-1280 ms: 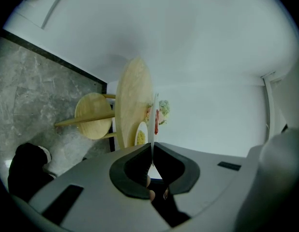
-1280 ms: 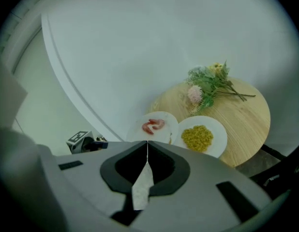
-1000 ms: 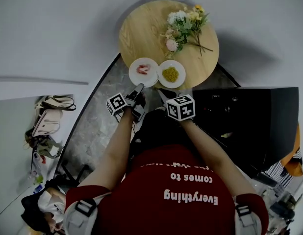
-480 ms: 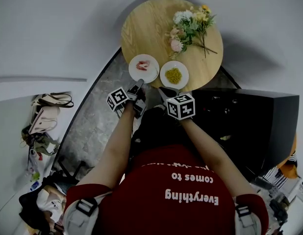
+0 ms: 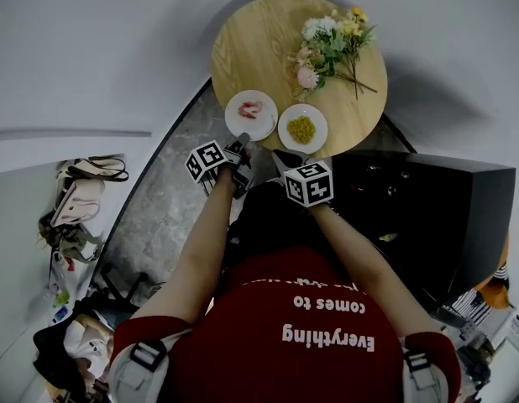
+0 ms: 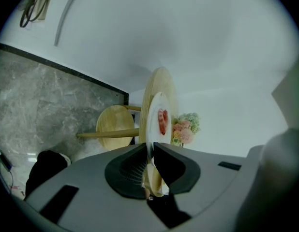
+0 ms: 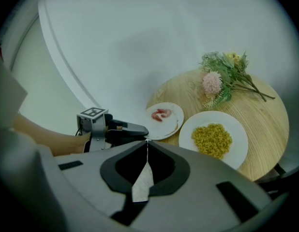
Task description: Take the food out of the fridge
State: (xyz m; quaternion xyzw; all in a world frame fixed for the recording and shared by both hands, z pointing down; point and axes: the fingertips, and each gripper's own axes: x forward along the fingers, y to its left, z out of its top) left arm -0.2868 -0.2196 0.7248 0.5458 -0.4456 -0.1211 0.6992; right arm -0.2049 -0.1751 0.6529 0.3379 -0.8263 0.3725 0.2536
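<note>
Head view, bottom centre: I see a red short-sleeved T-shirt (image 5: 243, 342) with white print reading "Everything comes to", upside down to me. Pale grey shoulder straps (image 5: 146, 355) with black buckles sit at lower left and lower right. There is dark clothing (image 5: 268, 217) above the shirt, mid-frame. The left gripper (image 5: 241, 147) is black and carries a white left cube (image 5: 206, 159) with black square markers. The right gripper (image 5: 279, 155) is the same, and its right cube (image 5: 310, 183) looks larger in frame. In the gripper views I note a matt grey shell (image 7: 212, 197), black rectangular slots (image 7: 230, 190) and black curved pads (image 6: 132, 166), one ribbed.
</note>
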